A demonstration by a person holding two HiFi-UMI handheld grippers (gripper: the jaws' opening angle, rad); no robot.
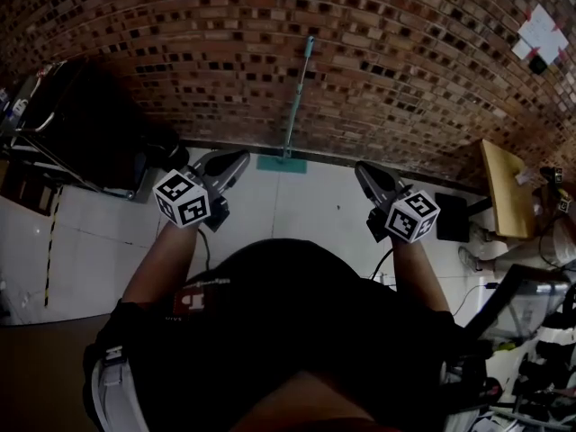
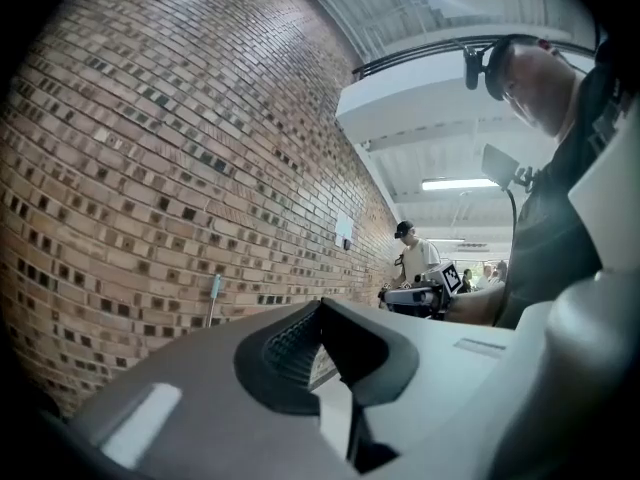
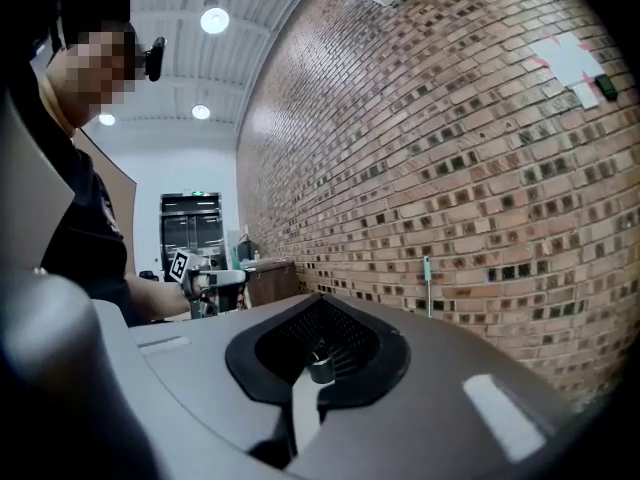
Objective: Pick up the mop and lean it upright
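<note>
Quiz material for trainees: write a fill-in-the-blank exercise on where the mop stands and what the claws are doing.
The mop leans upright against the ___ wall.
Its teal head rests on the white ___.
The left claw and the right claw are empty, jaws ___.
Missing words: brick; floor; shut.

The mop (image 1: 298, 97) is teal, the brick wall (image 1: 180, 43) red-brown with dark speckles, the floor (image 1: 306, 207) white.
</note>
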